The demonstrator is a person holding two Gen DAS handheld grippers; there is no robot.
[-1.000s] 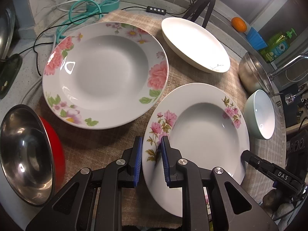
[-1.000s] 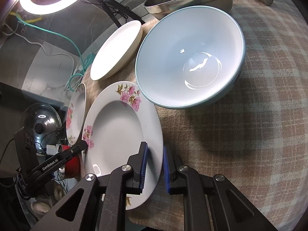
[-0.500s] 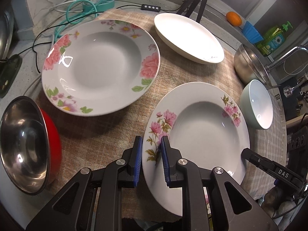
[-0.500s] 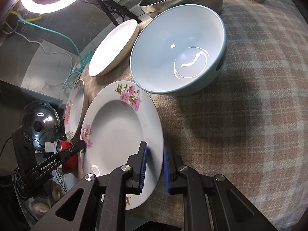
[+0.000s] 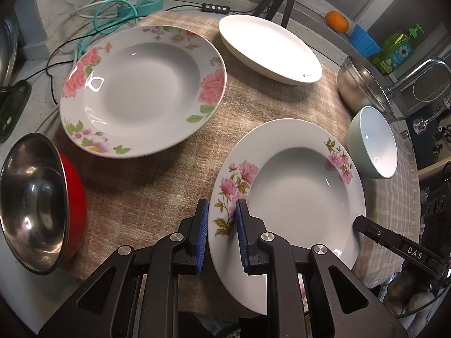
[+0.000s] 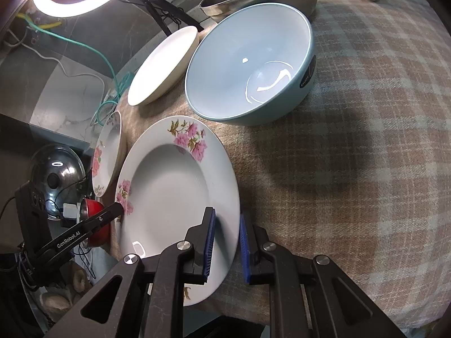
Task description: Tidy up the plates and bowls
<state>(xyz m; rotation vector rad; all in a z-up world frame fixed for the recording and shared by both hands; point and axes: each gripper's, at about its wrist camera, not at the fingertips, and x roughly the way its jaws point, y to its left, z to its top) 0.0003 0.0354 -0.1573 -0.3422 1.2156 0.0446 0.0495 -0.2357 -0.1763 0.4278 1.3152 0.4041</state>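
Both grippers clamped on one plate (image 5: 296,186), lower right of the left view, lower centre of the right view. Left gripper (image 5: 222,236) pinching the near rim by the pink flower sprig, blue pads either side of the edge. Right gripper (image 6: 227,242) pinching the opposite rim, one pad over the lip, the other beneath against the cloth (image 6: 352,155). Plate seemingly raised off the cloth and tilted, though hard to be sure through the fisheye.

Likely step: carrying this plate onto the big plate (image 5: 141,90), upper left of the left view, to stack the two floral ones. Best done level, both sides lifted together so neither rim slips from the pads. Worth keeping clear of the red bowl (image 5: 39,202) at far left and the blue bowl (image 6: 251,62) just beyond the plate in the right view. Lower centred, well into well, then release one side at a time. Glazed rims probably slick, so a firm, steady squeeze until seated.

White plate (image 5: 267,48) at upper centre, steel bowl (image 5: 363,87) at right, both well apart from the route.

Writing: "DAS" on the black finger at lower right of the left view; "GenRobot.AI" on the finger at lower left of the right view; a dark label on the blue bowl, seemingly "ENJOY", too small to confirm. Soap bottle (image 5: 397,48) label unreadable.
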